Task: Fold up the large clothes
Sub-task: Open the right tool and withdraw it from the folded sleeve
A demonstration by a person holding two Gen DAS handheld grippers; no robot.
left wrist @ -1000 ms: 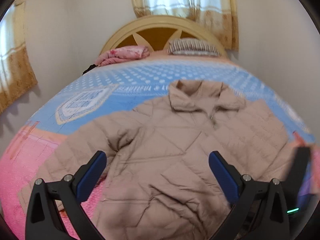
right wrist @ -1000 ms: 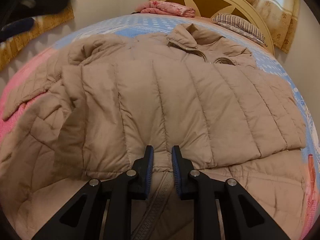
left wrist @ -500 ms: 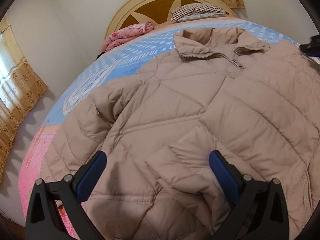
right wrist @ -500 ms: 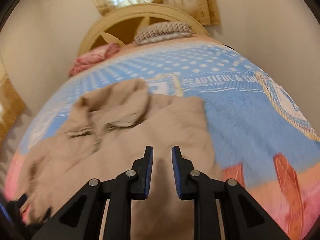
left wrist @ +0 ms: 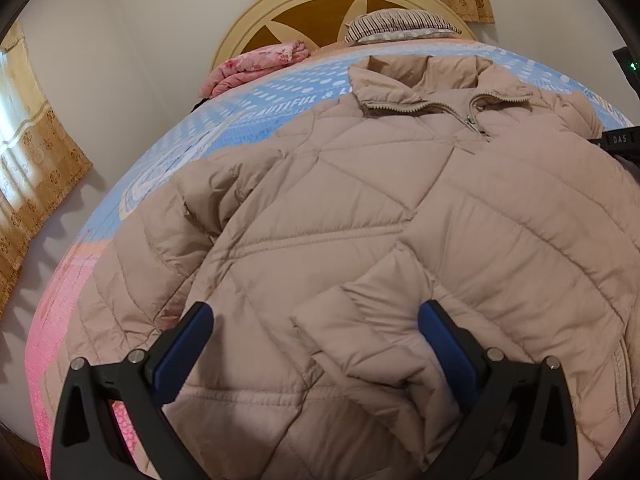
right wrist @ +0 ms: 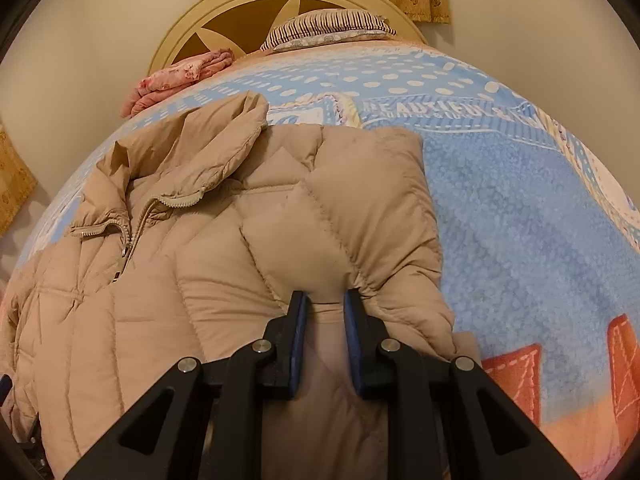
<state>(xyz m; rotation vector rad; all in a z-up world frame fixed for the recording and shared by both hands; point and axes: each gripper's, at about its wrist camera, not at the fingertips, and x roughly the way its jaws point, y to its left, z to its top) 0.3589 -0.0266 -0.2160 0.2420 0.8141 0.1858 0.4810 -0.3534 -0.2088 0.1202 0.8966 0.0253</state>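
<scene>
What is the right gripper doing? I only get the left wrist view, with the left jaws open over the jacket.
Observer: The right gripper is closed on a fold of the jacket near the shoulder; the fabric puckers there.
Operator: Is that side folded in?
Observer: It looks so: it ends in a rounded folded edge, with no sleeve lying past it.
Operator: What's beyond it?
Observer: Blue bedspread, with orange patches toward the near end.
</scene>
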